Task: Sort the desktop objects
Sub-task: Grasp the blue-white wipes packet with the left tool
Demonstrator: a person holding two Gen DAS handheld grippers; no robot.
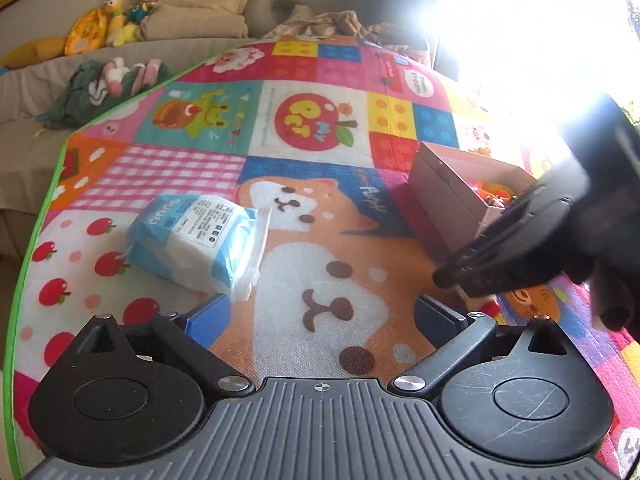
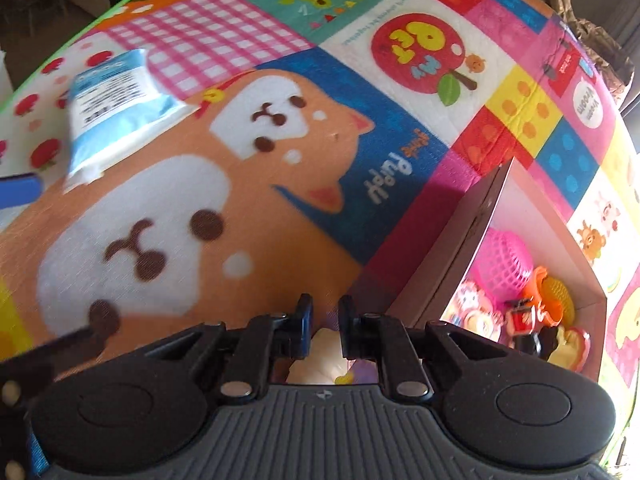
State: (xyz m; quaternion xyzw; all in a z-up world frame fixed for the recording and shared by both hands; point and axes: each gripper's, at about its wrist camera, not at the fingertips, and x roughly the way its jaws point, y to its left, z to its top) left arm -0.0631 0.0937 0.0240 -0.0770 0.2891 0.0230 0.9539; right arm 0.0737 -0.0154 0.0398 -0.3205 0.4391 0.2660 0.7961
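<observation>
Two grippers are held over a bright patchwork mat [image 1: 320, 208]. The left gripper [image 1: 320, 316] is spread wide with nothing between its blue pads [image 1: 208, 320]; only the mat's puppy print is seen in the gap. Ahead of it and to its left, a blue-and-white tissue pack [image 1: 196, 236] lies flat on the mat, just beyond the left pad.

The right gripper [image 2: 325, 326] is seen pinched nearly together beside the near corner of a pink box [image 2: 448, 264]. A pale, cream-coloured thing [image 2: 320, 360] is partly visible low between its fingers, but whether it is clamped cannot be told. In the left wrist view the same gripper [image 1: 448, 280] appears as a dark blurred shape in front of the box.

Several small toys are gathered inside the box: a pink mesh ball [image 2: 506, 256], an orange piece [image 2: 548, 296] and others too blurred to name.
</observation>
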